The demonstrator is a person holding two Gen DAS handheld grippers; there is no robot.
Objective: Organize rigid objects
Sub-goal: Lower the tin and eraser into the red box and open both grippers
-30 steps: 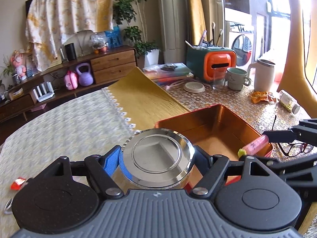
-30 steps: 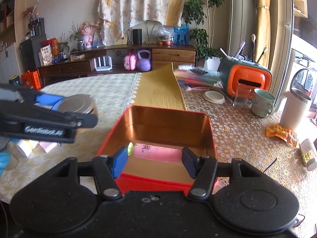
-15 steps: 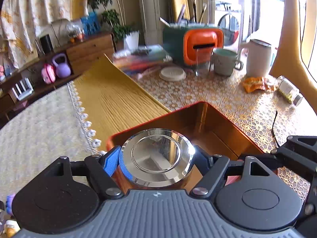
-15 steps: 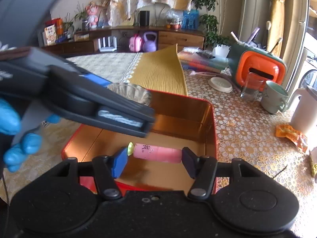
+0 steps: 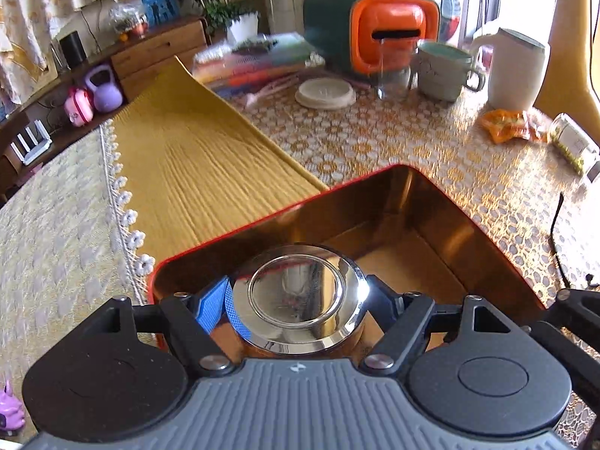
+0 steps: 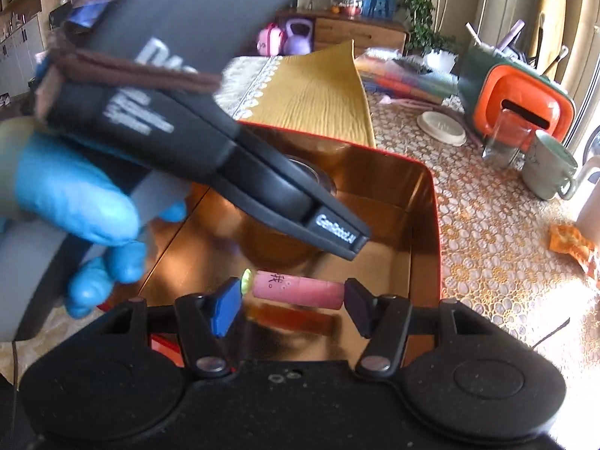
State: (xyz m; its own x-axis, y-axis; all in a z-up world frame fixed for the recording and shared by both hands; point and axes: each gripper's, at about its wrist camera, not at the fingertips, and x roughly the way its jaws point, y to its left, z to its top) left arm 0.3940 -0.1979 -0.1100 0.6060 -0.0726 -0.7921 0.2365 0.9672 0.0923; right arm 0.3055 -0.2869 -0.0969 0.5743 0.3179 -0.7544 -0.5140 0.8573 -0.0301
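The left gripper (image 5: pixel 300 302) clamps a shiny lidded jar (image 5: pixel 302 296) over the red tin (image 5: pixel 487 240); the right gripper (image 6: pixel 290 294) pinches a pink tube (image 6: pixel 298 292) endwise. At one o'clock stand a mug (image 5: pixel 442 71) and an orange box (image 5: pixel 390 33); the left gripper blocks the right camera's ten o'clock.

A round jar with a mirror-bright chrome lid (image 5: pixel 303 296) hangs upright over the near corner of an open red tin box (image 5: pixel 442 202) with a gleaming copper-gold inside; a pink tube (image 6: pixel 298 289) with a yellow-green tip lies crosswise just above the box's floor.
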